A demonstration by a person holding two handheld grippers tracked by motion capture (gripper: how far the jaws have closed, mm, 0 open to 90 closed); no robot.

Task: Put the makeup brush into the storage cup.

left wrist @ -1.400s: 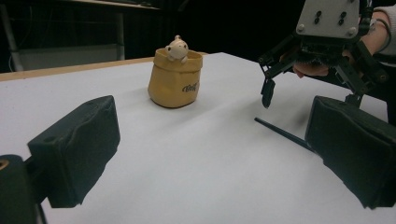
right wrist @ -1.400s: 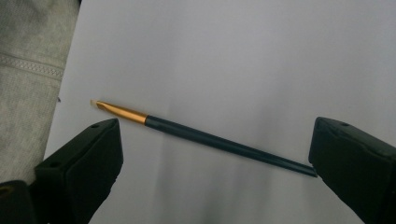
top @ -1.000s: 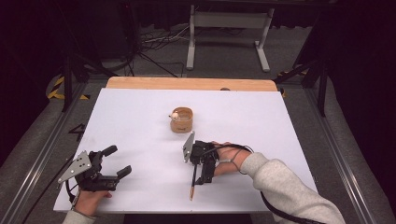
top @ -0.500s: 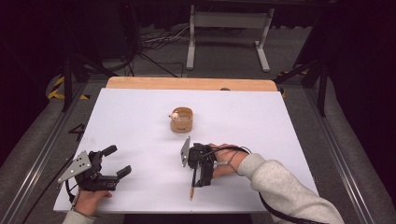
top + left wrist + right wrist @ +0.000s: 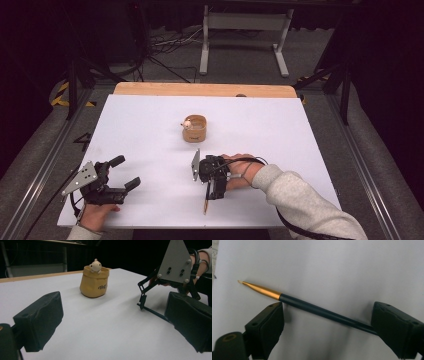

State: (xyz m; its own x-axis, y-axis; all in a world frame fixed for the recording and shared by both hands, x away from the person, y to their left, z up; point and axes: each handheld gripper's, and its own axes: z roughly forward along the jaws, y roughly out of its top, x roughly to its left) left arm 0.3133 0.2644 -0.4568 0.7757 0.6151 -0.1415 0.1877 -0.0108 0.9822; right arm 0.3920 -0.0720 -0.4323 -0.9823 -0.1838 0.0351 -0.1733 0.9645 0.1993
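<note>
A dark blue pen [image 5: 322, 312] with a gold tip lies flat on the white table [image 5: 280, 130]. My right gripper [image 5: 330, 327] is open, one jaw on each side of the pen's shaft, and neither pad presses on it. In the high view the right gripper [image 5: 214, 191] points down at the pen [image 5: 205, 205] near the table's front edge. A small tan cup [image 5: 195, 129] with a little cream figure on its rim stands at the table's middle. My left gripper [image 5: 125, 172] rests at the front left, open and holding nothing. It faces the cup [image 5: 94, 282].
The left gripper view takes in the right gripper's grey plate [image 5: 174, 263] and the pen [image 5: 153, 312] beneath it. A wooden strip [image 5: 205, 90] runs along the table's far edge. Beyond it lie a metal stand [image 5: 240, 25] and cables on the floor.
My right gripper has shifted a little to the left and tipped down over the pen. The left gripper and the cup have stayed put.
</note>
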